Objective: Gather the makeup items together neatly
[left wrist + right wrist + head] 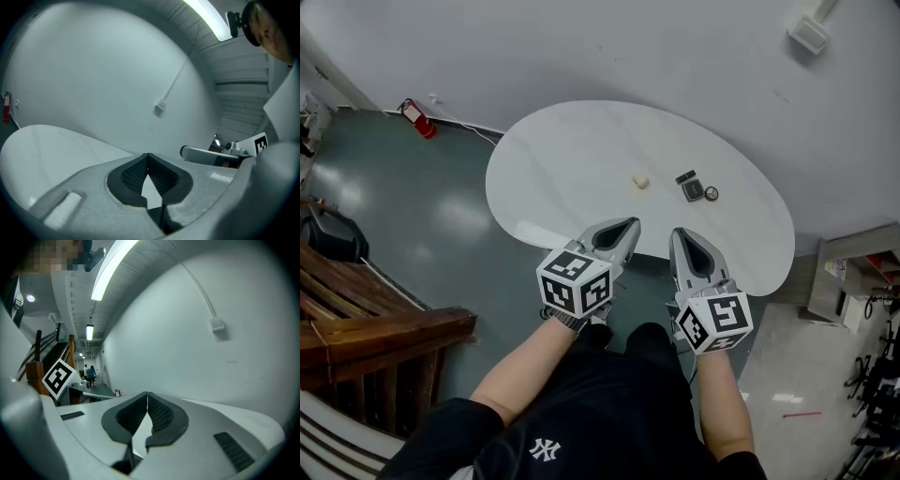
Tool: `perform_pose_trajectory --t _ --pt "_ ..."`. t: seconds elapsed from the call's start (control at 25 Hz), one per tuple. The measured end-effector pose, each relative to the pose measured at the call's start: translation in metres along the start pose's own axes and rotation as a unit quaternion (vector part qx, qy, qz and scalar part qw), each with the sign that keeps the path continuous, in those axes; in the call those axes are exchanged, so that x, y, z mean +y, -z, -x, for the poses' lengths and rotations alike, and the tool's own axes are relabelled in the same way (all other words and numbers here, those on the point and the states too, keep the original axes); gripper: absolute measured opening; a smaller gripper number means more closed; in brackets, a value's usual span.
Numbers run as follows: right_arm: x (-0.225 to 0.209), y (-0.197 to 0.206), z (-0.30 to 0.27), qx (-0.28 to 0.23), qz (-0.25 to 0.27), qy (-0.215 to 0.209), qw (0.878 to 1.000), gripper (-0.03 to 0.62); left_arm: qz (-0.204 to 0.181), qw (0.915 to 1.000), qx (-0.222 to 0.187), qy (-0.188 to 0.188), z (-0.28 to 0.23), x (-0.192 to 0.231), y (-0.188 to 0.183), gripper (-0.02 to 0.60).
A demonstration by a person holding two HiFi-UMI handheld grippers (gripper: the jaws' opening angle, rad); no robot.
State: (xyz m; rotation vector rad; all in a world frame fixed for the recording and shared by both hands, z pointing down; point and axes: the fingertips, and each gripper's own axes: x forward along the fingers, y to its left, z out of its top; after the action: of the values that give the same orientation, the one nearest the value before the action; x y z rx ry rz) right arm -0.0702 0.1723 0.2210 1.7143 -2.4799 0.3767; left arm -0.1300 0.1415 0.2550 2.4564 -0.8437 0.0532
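Glossy grey-green floor (412, 216), white wall behind. A white oval bench (572, 150) stands against the wall, with a wooden slatted frame (366, 319) to its left. Left claw (631, 224) and right claw (678, 233) hang over the bench's near edge, both pressed together and empty. The makeup items lie right of centre: a dark compact (691, 190), with a cream piece (640, 180) apart on its left.

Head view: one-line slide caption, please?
Left gripper and right gripper, both shut and empty, hover at the near edge of a white table bearing a small cream item and a dark square case.
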Motion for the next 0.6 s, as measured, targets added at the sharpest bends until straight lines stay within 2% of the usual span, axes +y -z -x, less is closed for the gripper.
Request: perform_pose_trajectory --t 0.28,0.6 --pt "-0.026 0.003 -0.036 0.008 -0.004 -0.004 1.000 0.014 0.049 0.9981 0.025 -0.029 -0.037 0.047 0.012 0.008" --pt "-0.089 0.015 -0.102 0.026 -0.020 -0.045 0.998 0.014 0.121 0.9880 0.056 -0.077 -0.115 0.104 0.038 0.008"
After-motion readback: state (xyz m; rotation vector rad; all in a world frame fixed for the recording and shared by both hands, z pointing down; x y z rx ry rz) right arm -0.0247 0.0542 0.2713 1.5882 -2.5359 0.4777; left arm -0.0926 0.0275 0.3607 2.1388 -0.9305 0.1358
